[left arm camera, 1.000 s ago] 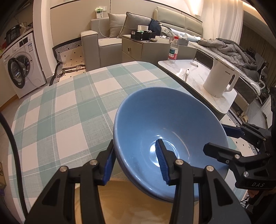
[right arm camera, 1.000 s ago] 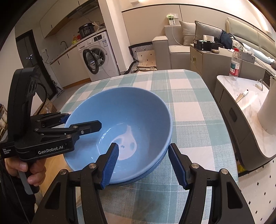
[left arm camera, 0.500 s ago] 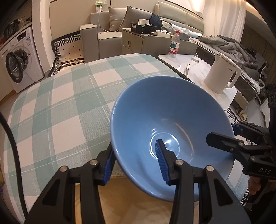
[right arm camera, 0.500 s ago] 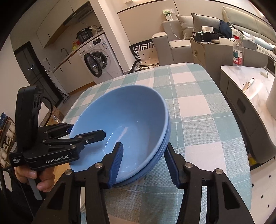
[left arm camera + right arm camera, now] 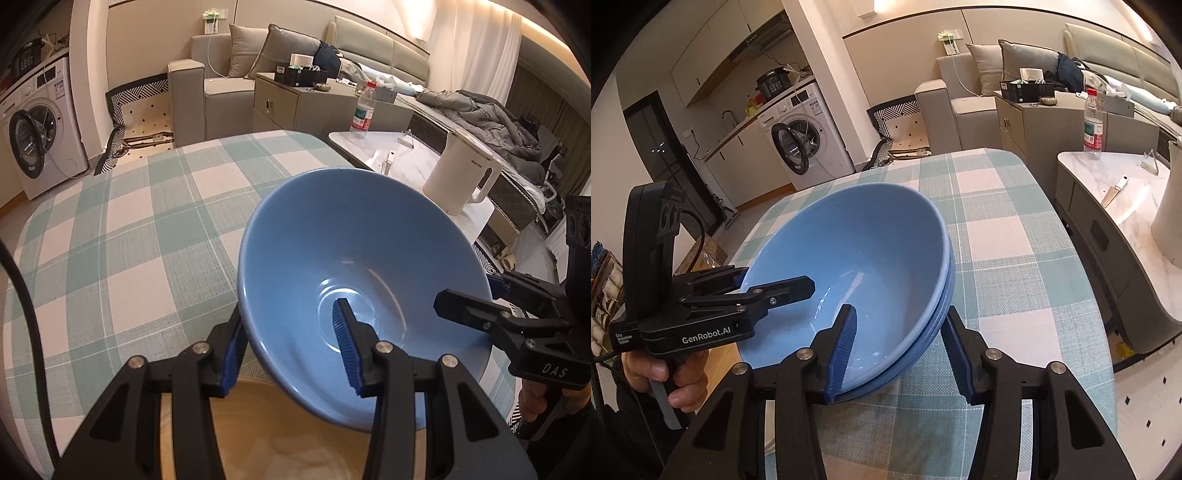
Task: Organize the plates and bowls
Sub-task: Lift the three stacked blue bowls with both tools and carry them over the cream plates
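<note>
bowls (image 5: 857,258) first: a nested stack of blue ones is held tipped up over the near edge of the checked surface (image 5: 122,229), above what looks like a tan plate (image 5: 280,435) at the bottom of the left view. from the right view three stacked rims seem to be there, though the exact count can't be told for sure.

the left gripper (image 5: 291,347) is clamped on the near wall, one pad outside, one inside. the right gripper (image 5: 899,349) is on the opposite rim, and its jaws have just been closing, so the stacked rims are now pinched between the pads.

what could go wrong: the stack is gripped only at the rims and it's tilted, so an inner bowl could be slid out of the nest if the tilt is pushed further. glazed walls probably give the pads little bite. if the two grips get pulled apart or twisted unevenly, the stack could be dropped onto the plate or off the edge.

versus a second ago: the stack was sitting flatter and lower then, the right pads were spread wide with a clear gap at the rim, and now it's tipped up and caught on both sides.
</note>
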The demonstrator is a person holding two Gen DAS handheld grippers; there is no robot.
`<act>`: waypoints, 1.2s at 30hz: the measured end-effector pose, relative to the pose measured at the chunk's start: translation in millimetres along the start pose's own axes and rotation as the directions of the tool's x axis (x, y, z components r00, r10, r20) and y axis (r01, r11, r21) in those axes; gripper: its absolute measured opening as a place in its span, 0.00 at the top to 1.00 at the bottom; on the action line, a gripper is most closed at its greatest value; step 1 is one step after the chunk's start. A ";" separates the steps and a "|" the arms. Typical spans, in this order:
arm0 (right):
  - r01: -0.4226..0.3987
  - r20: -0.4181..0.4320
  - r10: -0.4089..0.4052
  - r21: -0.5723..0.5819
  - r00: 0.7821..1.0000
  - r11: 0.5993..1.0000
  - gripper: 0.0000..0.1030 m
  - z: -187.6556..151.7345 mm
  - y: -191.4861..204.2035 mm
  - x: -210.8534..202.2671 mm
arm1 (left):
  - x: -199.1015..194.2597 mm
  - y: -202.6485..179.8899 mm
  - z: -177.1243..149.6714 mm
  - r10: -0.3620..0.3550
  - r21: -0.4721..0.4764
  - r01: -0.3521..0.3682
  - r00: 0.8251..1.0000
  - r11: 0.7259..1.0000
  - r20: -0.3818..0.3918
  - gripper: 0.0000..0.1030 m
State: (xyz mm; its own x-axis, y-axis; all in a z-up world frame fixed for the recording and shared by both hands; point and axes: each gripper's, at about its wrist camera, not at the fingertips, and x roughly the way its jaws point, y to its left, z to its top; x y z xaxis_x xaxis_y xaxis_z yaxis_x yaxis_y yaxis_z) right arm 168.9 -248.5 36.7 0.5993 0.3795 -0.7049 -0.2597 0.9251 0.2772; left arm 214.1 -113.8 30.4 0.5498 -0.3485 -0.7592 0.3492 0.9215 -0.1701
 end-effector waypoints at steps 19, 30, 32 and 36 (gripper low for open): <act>-0.012 0.056 0.014 -0.050 0.998 0.999 0.53 3.1 26.6 -34.8 | -47.4 0.4 -3.1 0.008 -0.009 -0.007 0.996 1.000 0.094 0.57; -0.050 0.077 0.058 -0.101 0.995 0.994 0.53 -0.4 61.0 -49.5 | -82.6 11.7 -18.9 0.045 -0.040 -0.040 0.988 0.998 0.150 0.57; -0.056 0.078 0.065 -0.108 0.995 0.993 0.53 -2.1 66.3 -51.3 | -89.5 13.5 -22.9 0.052 -0.048 -0.045 0.986 0.998 0.161 0.57; -0.068 0.079 0.079 -0.129 0.994 0.989 0.53 -6.4 78.6 -54.9 | -100.0 18.7 -31.9 0.066 -0.064 -0.056 0.982 0.996 0.176 0.57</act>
State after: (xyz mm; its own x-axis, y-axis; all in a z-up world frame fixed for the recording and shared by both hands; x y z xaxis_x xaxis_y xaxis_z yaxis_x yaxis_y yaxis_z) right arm 110.8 -196.7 93.0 0.6348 0.4512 -0.6272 -0.3953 0.8872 0.2381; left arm 141.4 -56.2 83.1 0.6965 -0.3112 -0.6465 0.2687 0.9486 -0.1671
